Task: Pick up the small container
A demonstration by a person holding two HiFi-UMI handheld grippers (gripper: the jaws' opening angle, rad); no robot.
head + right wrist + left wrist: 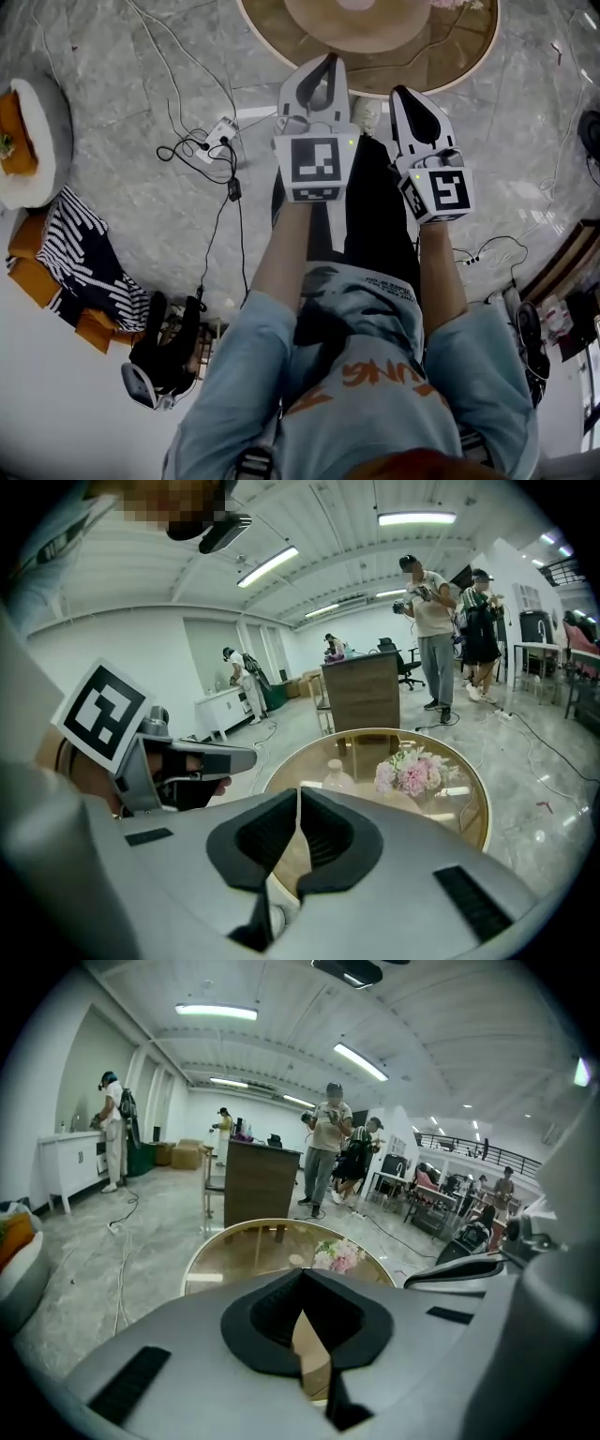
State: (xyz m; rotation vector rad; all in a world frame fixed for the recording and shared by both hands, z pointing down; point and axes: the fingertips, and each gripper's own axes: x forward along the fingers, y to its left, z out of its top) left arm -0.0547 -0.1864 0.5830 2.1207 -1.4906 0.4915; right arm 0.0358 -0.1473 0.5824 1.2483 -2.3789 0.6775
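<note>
A round glass-topped table (pixel 469 58) stands just ahead of my feet. On it are a bunch of pink flowers (pixel 412 771) and a small clear container with a cap (pixel 337 776); the flowers (pixel 337 1255) also show in the left gripper view. My left gripper (pixel 328 60) is held over the table's near rim, its tips meeting with nothing between them (pixel 302 1275). Beside it my right gripper (pixel 401 94) is also shut and empty (pixel 298 791). Both are short of the container and apart from it.
Black cables and a white power strip (pixel 220 131) lie on the marble floor at the left. Farther left are a white round seat (pixel 37 141) and a striped cloth (pixel 89 253). Behind the table stand a brown cabinet (pixel 262 1180) and several people (pixel 328 1143).
</note>
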